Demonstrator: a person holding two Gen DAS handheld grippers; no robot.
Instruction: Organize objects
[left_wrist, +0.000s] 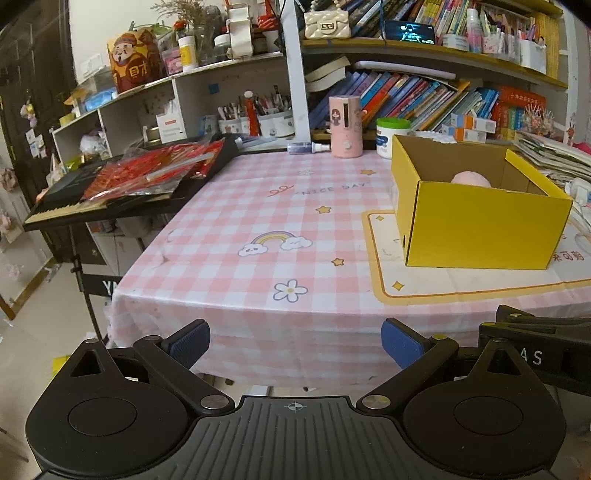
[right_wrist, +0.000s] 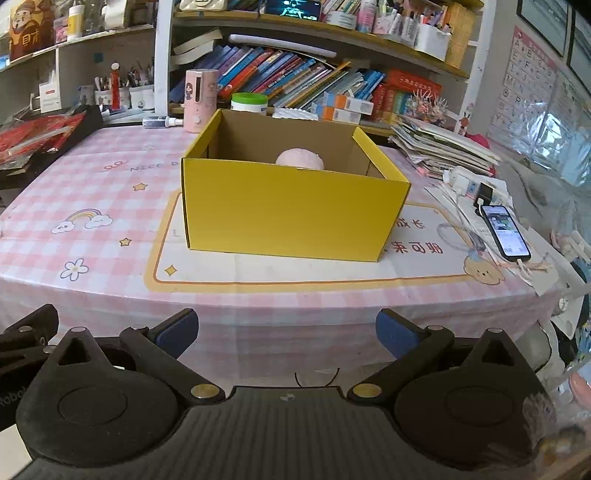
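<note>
A yellow cardboard box (left_wrist: 480, 225) (right_wrist: 291, 210) stands open-topped on a cream mat on the pink checked tablecloth (left_wrist: 258, 221) (right_wrist: 92, 177). Inside it a round pale pink object (left_wrist: 471, 179) (right_wrist: 300, 158) shows just above the front wall. My left gripper (left_wrist: 295, 343) hangs in front of the table's near edge, open, with nothing between its blue pads. My right gripper (right_wrist: 286, 332) is also at the near edge, facing the box, open wide and empty. The right gripper's black body (left_wrist: 535, 332) shows at the right of the left wrist view.
A pink cylinder device (right_wrist: 199, 101), a green-lidded jar (right_wrist: 249, 101) and a small spray bottle (right_wrist: 162, 121) stand behind the box. A phone (right_wrist: 506, 230) and paper stacks (right_wrist: 443, 147) lie at the right. A keyboard under red packets (left_wrist: 129, 181) sits left. Bookshelves fill the back.
</note>
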